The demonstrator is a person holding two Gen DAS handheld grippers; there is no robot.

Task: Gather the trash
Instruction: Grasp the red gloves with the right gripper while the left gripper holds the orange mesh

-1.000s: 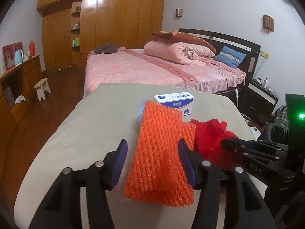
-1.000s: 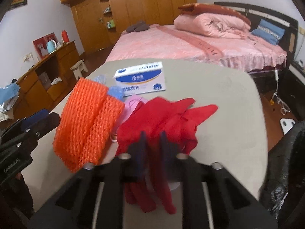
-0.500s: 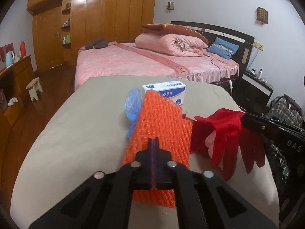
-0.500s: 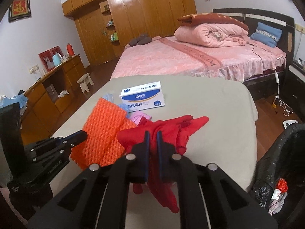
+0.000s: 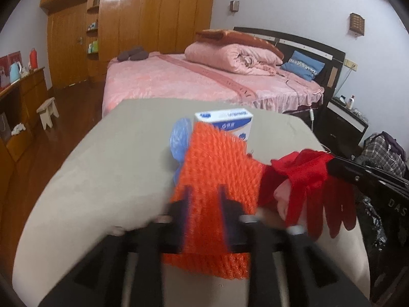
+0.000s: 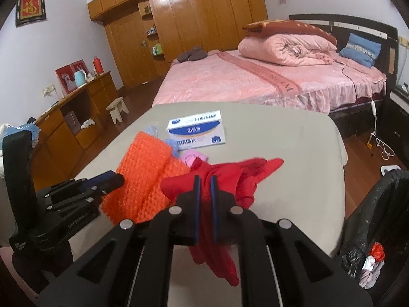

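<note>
Over the table's near edge, the left gripper [image 5: 203, 204] had closed on the orange foam net sleeve [image 5: 217, 179] and begun lifting it. The right gripper [image 6: 204, 192], jaws clamped, had raised the red fabric glove [image 6: 230, 176] clear. Both seemed ready for the black-lined trash bin [image 6: 378, 204] beside the table's right edge; the white-and-blue cardboard box [image 6: 196, 133] remained farther back.

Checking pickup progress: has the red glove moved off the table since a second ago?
Yes. The red glove has risen from the table, dangling from the right tongs, nearer the black bin bag.
</note>
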